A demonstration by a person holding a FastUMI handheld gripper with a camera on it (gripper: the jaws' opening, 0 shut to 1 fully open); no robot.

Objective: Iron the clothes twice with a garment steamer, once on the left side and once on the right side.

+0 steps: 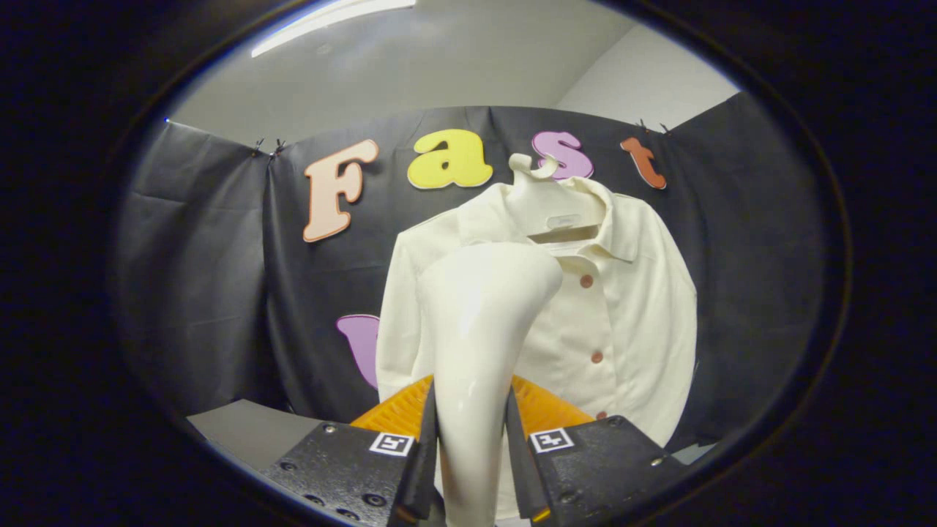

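One garment steamer (479, 344), one shirt (615, 322), one hanger (549, 205). My claw (472, 446) is clamped on the steamer's glossy cream handle, one black finger (423, 454) pressing each side; each finger block carries one small square marker. The steamer rises smooth and tapering from between the fingers, flaring into a broad rounded head that overlaps the shirt's front panel on my left (whether it touches the fabric cannot be told). The shirt, cream woven cloth with a collar, hangs on the white plastic hanger against the black cloth wall; four reddish round buttons (586, 281) run down its placket. A ribbed orange part (538, 410) lies just behind the fingers. A grey tabletop (249, 432) shows below.
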